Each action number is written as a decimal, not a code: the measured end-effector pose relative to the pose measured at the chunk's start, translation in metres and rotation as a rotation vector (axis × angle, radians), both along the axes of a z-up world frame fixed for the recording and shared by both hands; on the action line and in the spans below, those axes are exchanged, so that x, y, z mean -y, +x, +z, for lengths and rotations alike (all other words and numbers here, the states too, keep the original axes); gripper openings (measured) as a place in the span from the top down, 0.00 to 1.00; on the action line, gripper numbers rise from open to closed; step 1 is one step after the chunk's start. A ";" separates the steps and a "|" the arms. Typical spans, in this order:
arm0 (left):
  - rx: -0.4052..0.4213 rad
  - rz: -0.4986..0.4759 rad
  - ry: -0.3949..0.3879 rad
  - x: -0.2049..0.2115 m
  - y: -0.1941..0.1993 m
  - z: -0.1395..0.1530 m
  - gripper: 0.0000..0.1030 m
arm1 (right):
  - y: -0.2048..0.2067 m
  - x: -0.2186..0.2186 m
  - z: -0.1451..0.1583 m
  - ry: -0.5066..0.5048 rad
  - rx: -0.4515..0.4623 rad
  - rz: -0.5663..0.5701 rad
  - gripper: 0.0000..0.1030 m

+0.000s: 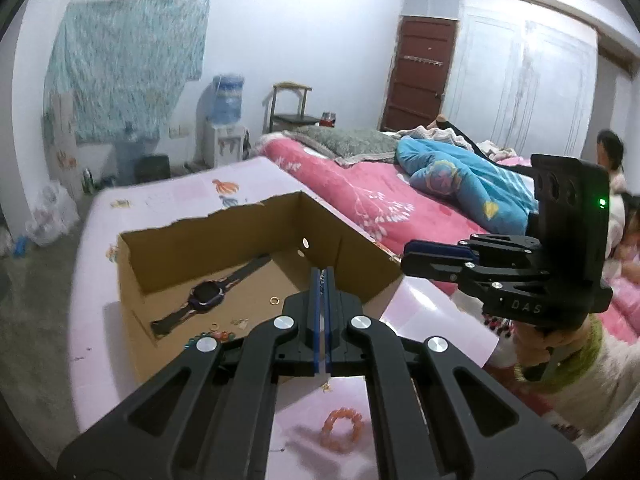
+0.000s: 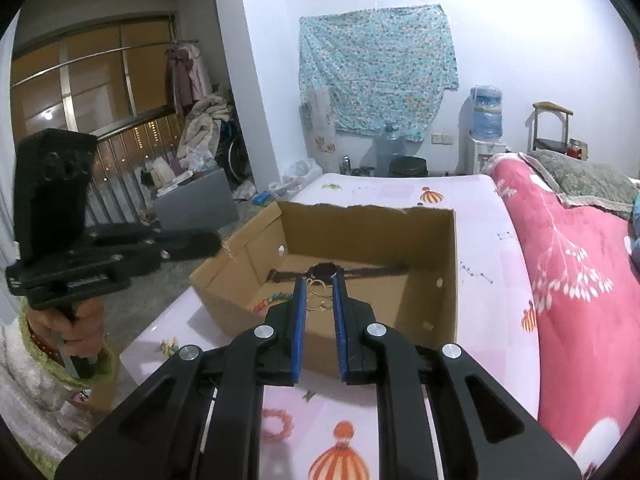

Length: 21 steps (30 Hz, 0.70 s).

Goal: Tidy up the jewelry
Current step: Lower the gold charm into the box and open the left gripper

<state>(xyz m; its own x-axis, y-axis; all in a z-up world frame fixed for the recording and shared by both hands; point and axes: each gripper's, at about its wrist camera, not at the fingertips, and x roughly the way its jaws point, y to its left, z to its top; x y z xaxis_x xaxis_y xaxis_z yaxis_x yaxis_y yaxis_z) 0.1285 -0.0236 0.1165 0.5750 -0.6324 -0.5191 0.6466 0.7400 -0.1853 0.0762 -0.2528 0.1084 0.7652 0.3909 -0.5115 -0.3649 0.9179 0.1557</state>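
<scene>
The step in hand looked like carrying small pieces to the cardboard box (image 1: 168,256), with both tools poised above its near edge.

The left tool (image 1: 323,276) had its blue pads pressed together on a thin chain (image 1: 322,280). A short glint of it showed at the tips and a bit seemed to dangle below the pads.

In the box lay a wristwatch (image 1: 206,294) with its strap stretched out, some coloured beads (image 1: 216,336) and a small gold ring (image 1: 274,301). An orange bead bracelet (image 1: 340,430) lay outside on the pink tabletop (image 1: 100,360), just in front of the box.

The right tool (image 2: 320,284) stood only slightly spread. Gold hoops (image 2: 318,294) sat between its pads and appeared to be pinched there, though whether the pads truly pressed on them was hard to tell.

The next move probably called for lowering each tool inside the box walls before letting go, clear of the watch. The chain and hoops were light and could snag on the pads. The bracelet on the tabletop remained to be gathered.
</scene>
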 end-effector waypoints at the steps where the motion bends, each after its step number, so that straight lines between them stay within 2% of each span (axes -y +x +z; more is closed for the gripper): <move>1: -0.019 0.000 -0.001 0.002 0.007 -0.002 0.99 | 0.011 0.002 0.000 0.005 -0.013 0.005 0.87; 6: -0.177 0.006 0.002 0.017 0.064 -0.023 0.99 | 0.051 0.003 -0.013 -0.014 -0.098 0.024 0.87; 15: -0.492 0.011 0.105 0.052 0.160 -0.084 0.99 | 0.107 -0.001 -0.060 -0.104 -0.331 0.054 0.87; 21: -0.579 0.032 0.156 0.066 0.188 -0.105 0.99 | 0.113 -0.005 -0.066 -0.137 -0.375 0.079 0.87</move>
